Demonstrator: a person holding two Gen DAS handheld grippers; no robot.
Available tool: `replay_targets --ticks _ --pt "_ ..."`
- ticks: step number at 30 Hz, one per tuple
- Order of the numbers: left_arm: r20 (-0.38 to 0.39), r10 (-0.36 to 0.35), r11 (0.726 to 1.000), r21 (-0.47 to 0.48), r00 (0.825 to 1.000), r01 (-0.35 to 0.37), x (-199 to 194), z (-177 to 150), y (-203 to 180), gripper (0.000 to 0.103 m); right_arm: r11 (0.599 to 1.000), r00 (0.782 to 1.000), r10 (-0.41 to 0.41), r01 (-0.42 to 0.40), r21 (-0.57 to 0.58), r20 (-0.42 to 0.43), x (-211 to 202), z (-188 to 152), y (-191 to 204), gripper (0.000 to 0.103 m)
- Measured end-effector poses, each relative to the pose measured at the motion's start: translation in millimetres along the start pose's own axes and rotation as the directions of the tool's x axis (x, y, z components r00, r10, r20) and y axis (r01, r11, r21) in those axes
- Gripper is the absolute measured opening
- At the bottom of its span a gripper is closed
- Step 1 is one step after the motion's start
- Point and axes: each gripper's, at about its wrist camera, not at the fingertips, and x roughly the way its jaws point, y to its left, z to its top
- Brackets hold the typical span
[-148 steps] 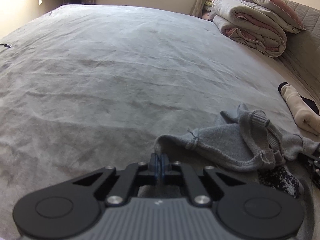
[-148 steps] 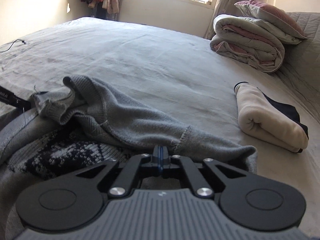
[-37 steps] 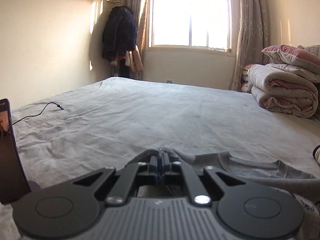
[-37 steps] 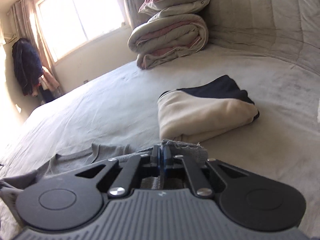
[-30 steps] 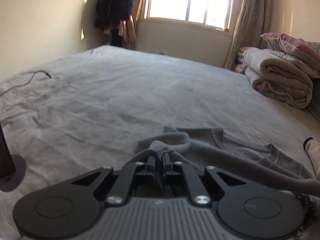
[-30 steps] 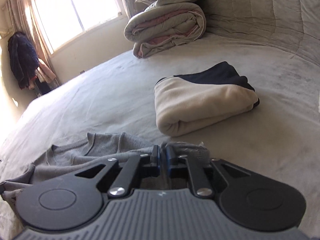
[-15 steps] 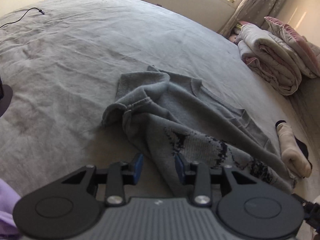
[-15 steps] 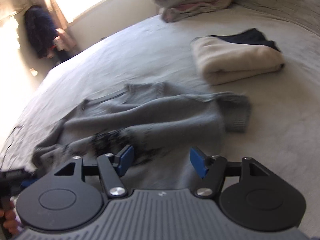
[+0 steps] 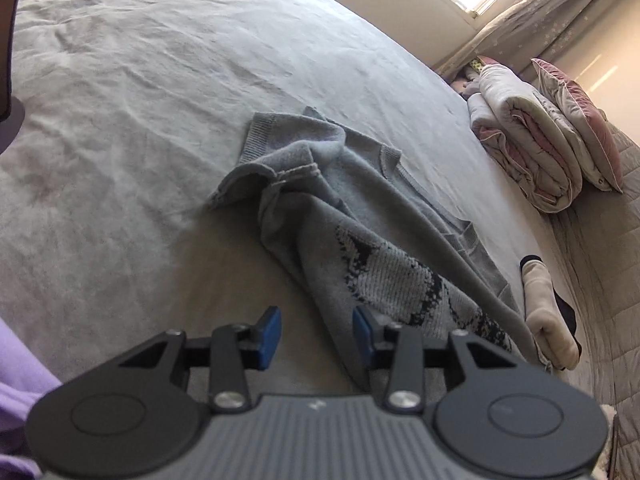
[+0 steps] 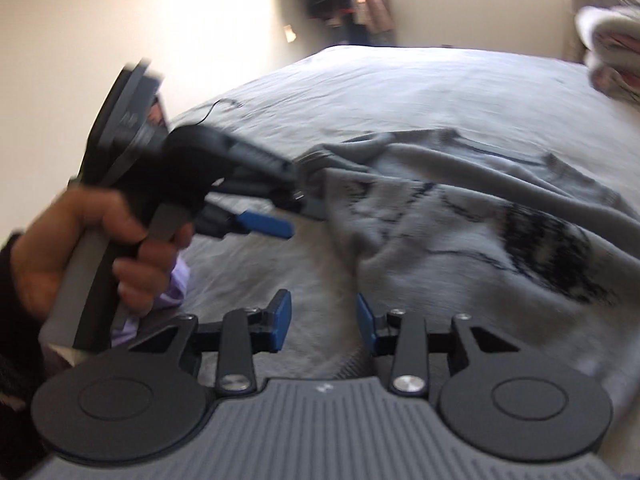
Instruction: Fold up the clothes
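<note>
Both grippers open, nothing held.
L gripper (image 9: pixel 316 338) jaws wide apart, above the edge of the grey sweater (image 9: pixel 360 216), which lies crumpled on the bed (image 9: pixel 160 60). R gripper (image 10: pixel 323 322) jaws spread too, over the sweater's near edge; contact w/ cloth unclear.

The sweater (image 9: pixel 360 216) lies crumpled on the bed (image 9: pixel 140 80), running from the middle of the left wrist view toward its lower right. The left gripper (image 9: pixel 316 334) hangs above the bed, its right finger over the sweater's near edge. A rolled garment (image 9: pixel 548 312) lies on the bed right of the sweater. Behind it, folded quilts (image 9: pixel 528 152) are stacked at the far right, a pillow (image 9: pixel 580 128) on top. In the right wrist view, the right gripper (image 10: pixel 323 324) sits before the sweater (image 10: pixel 480 216), with the left gripper (image 10: pixel 280 208) to its left
</note>
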Motion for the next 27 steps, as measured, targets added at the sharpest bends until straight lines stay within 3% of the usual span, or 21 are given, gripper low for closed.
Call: replay_targets --ticks 2,7,9,11,13,15,19,20,22,23,26,27 --pt "-0.003 0.002 1.0 0.001 1.0 -0.002 6 3 -4 0.039 0.998 1.0 -0.025 0.024 -0.061 -0.013 13 -1 7 0.04" --pt "-0.026 -0.009 1.0 0.02 1.0 0.01 24 7 -17 0.039 0.954 0.975 -0.218 0.205 -0.22 -0.033 35 -16 0 0.038" --pt "-0.026 -0.002 0.999 0.038 1.0 0.003 29 7 -22 0.039 0.949 0.972 -0.232 0.218 -0.229 -0.036 37 -20 -9 0.018" --pt "-0.022 0.003 0.998 0.056 1.0 -0.002 33 6 -26 0.039 0.963 0.977 -0.212 0.204 -0.174 -0.025 33 -15 -20 0.005" --pt "-0.013 -0.005 0.997 0.072 1.0 0.006 31 6 -27 0.039 0.983 0.983 -0.182 0.182 -0.014 -0.003 22 -6 -45 0.005" --pt "-0.003 -0.014 0.996 0.088 1.0 0.014 29 6 -29 0.039 0.971 0.979 -0.202 0.197 0.136 0.024 11 -1 -75 0.004" --pt "0.014 -0.027 0.992 0.122 1.0 0.025 26 5 -32 0.039 0.897 0.96 -0.281 0.259 0.358 0.009 -4 -4 -125 0.004" --pt "0.013 -0.017 0.991 0.136 1.0 0.015 27 4 -34 0.039 0.877 0.949 -0.315 0.295 0.381 -0.01 -4 -6 -132 0.003" --pt "0.01 0.014 0.984 0.177 1.0 -0.015 30 1 -38 0.039 0.826 0.906 -0.419 0.411 0.386 -0.069 -5 -9 -141 0.003" --pt "0.009 0.03 0.98 0.198 0.999 -0.031 32 -1 -40 0.039 0.813 0.903 -0.423 0.415 0.409 -0.076 -7 -12 -145 0.003" --pt "0.006 0.054 0.967 0.249 0.998 -0.054 31 -5 -47 0.039 0.807 0.936 -0.348 0.323 0.495 -0.044 -20 -13 -150 0.007" --pt "0.002 0.049 0.964 0.262 0.999 -0.048 30 -6 -48 0.039 0.822 0.946 -0.324 0.294 0.487 -0.025 -24 -10 -145 0.018"
